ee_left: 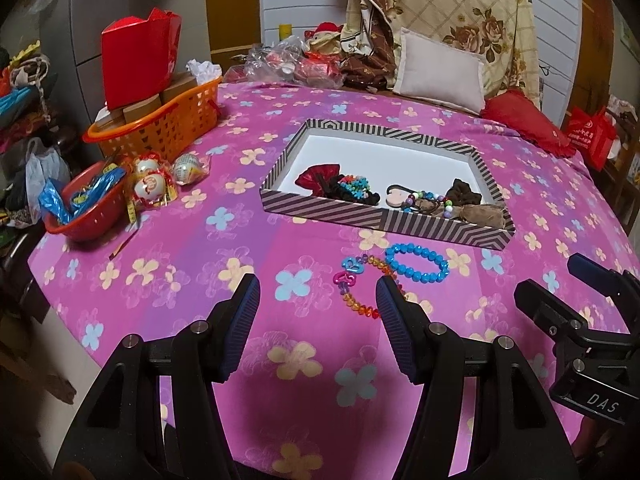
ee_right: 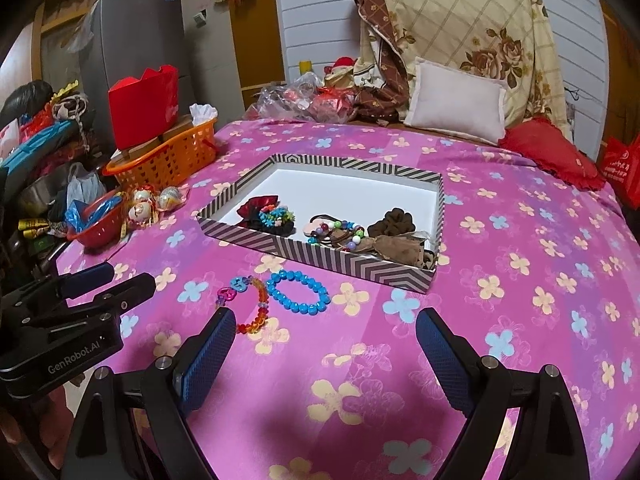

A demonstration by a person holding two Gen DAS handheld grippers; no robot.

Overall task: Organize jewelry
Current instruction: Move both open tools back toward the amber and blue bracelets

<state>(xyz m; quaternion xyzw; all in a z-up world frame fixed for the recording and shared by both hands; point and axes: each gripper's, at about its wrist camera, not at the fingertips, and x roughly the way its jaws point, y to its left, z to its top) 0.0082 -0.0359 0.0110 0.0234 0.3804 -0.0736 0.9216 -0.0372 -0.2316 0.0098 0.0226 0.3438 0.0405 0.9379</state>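
Note:
A striped tray (ee_left: 320, 210) (ee_right: 360, 268) sits mid-table on the pink flowered cloth. It holds a red scrunchie (ee_left: 316, 178), brown scrunchies (ee_right: 394, 222) and beaded hair ties (ee_right: 340, 230). In front of it lie a blue bead bracelet (ee_left: 416, 268) (ee_right: 298, 292) and a rainbow bead bracelet (ee_left: 360, 288) (ee_right: 248, 304), touching each other. My left gripper (ee_left: 318, 300) is open and empty, just short of the rainbow bracelet. My right gripper (ee_right: 326, 330) is open and empty, just short of the blue bracelet. Each gripper shows in the other's view.
An orange basket (ee_left: 168, 128) with boxes and a red bag stands at the left. A red bowl (ee_left: 84, 216) with wrappers and several wrapped eggs (ee_left: 150, 184) lie near the left edge. Pillows (ee_left: 438, 70) and bags are piled at the back.

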